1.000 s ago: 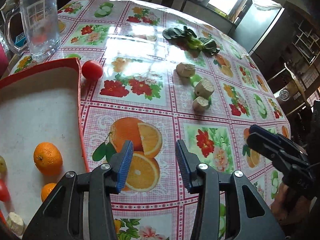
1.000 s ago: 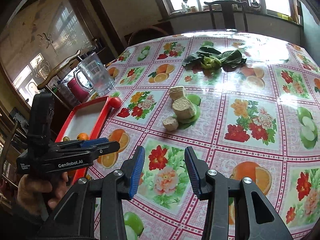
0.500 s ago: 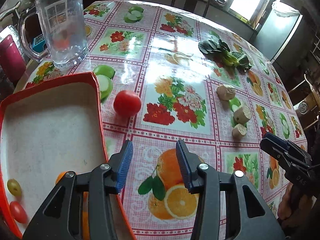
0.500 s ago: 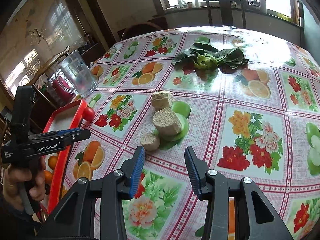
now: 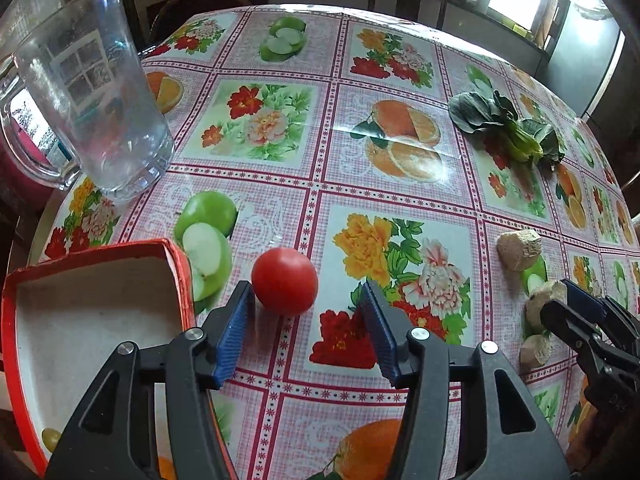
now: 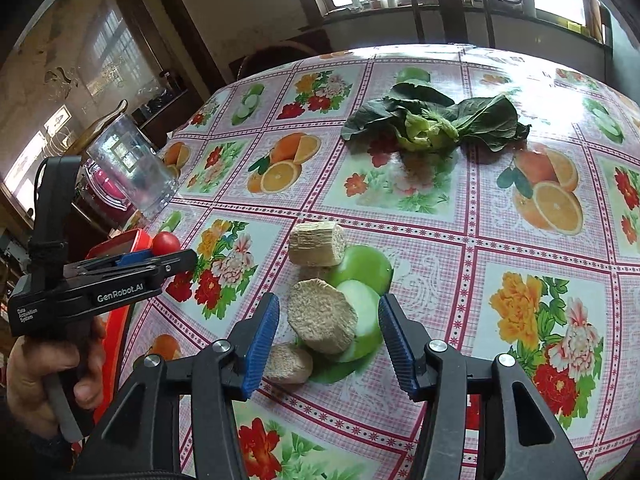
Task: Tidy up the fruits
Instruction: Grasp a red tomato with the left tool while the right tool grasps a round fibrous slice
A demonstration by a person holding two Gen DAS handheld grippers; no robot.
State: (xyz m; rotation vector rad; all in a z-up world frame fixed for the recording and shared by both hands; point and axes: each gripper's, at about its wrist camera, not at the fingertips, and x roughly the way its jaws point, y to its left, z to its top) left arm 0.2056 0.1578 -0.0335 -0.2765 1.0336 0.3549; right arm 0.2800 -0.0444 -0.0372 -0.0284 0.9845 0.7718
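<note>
Fruit sorting partly done: some fruit sits in the red tray, a tomato is next, and the rest of the table is untouched.

The table [image 5: 400,208], under its fruit-print cloth, carries the red tray [image 5: 182,276] at its near left edge; a small green fruit [image 5: 51,437] and a sliver of something orange show in the tray, the rest of it hidden. Beyond the tray stands a glass mug [image 5: 92,112]; far to the tray's right lie leafy greens [image 6: 436,124] and three beige chunks [image 6: 322,326]. Just right of the tray lies the tomato [image 5: 285,281], on the cloth. The left gripper [image 5: 306,334] is spread wide and empty, its tips either side of the tomato's near edge, so I judge a grab is next. The right gripper [image 6: 326,344] is equally wide and empty, straddling the chunks.
</note>
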